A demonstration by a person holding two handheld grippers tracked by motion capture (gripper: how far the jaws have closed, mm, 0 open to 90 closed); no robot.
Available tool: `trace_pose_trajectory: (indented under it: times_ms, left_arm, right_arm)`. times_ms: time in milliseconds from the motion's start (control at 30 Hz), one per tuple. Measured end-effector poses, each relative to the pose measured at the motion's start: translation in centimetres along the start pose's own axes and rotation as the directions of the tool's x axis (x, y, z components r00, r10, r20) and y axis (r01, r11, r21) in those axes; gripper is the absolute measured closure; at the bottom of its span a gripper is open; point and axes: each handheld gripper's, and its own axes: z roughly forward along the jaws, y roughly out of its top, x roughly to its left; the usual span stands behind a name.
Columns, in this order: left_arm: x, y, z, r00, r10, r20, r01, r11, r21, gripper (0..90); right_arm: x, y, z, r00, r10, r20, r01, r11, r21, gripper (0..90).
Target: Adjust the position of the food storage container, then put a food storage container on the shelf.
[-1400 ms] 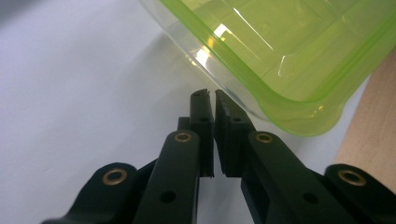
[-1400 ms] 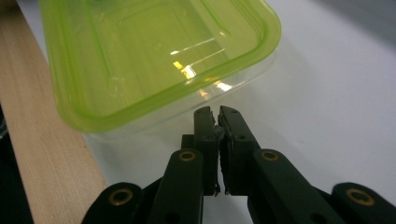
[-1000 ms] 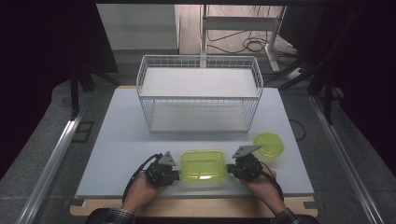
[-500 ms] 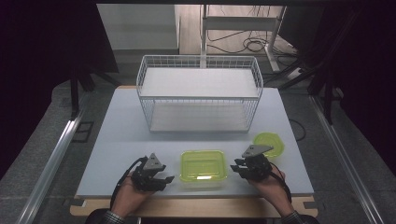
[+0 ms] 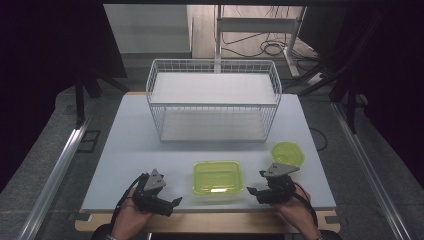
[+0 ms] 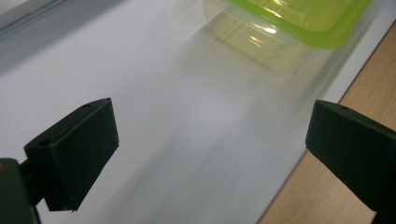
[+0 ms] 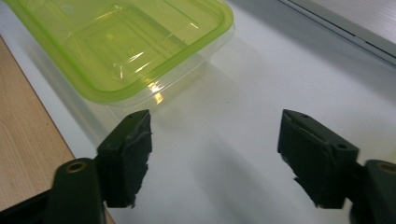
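A rectangular clear container with a green lid (image 5: 218, 177) sits on the white counter (image 5: 150, 145) close to its near edge, midway between the two hands and free of both. The left gripper (image 5: 167, 204) hovers off to the container's left, a clear gap away, and its fingers (image 6: 77, 149) have just been opening; they stand spread wide with nothing between them, only bare counter, while the container's corner (image 6: 280, 32) lies ahead of them. The right gripper (image 5: 253, 191) is just beside the container's right end, and its fingers (image 7: 128, 154) have likewise just been opening; they are released, with only the white surface in the gap, and the container (image 7: 126, 46) sits ahead and off to one side, just past one fingertip and not touching it. Behind the right hand (image 5: 297, 212) a round green-lidded tub (image 5: 287, 153) rests on the counter. Farther back stands a white wire basket (image 5: 212, 102), well apart from the hands.
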Motion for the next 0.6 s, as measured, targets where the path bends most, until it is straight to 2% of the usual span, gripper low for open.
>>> trace_pose_trajectory:
  times_ms: [167,267,433,600]
  left_arm:
    - [0.12,-0.18,0.11,1.0000,-0.005,-0.001,0.005,0.9999,0.011,2.8]
    - [-0.03,-0.16,0.24,0.9999,0.011,-0.007,-0.011,0.9998,0.018,2.8]
    - [-0.04,-0.23,0.35,0.9995,0.026,-0.018,-0.025,0.9995,0.018,2.7]
    - [-0.06,-0.31,0.40,0.9983,0.048,-0.033,-0.047,0.9989,0.005,2.3]
  right_arm:
    - [-0.11,-0.16,0.10,0.9995,0.029,-0.010,-0.029,0.9994,-0.017,18.7]
    - [-0.11,-0.16,0.23,0.9990,0.044,-0.011,-0.045,0.9984,-0.035,13.6]
    - [-0.27,-0.10,0.12,0.9988,0.048,-0.006,-0.049,0.9971,-0.058,11.1]
    - [-0.22,0.06,0.09,0.9995,0.031,-0.003,-0.031,0.9976,-0.062,11.2]
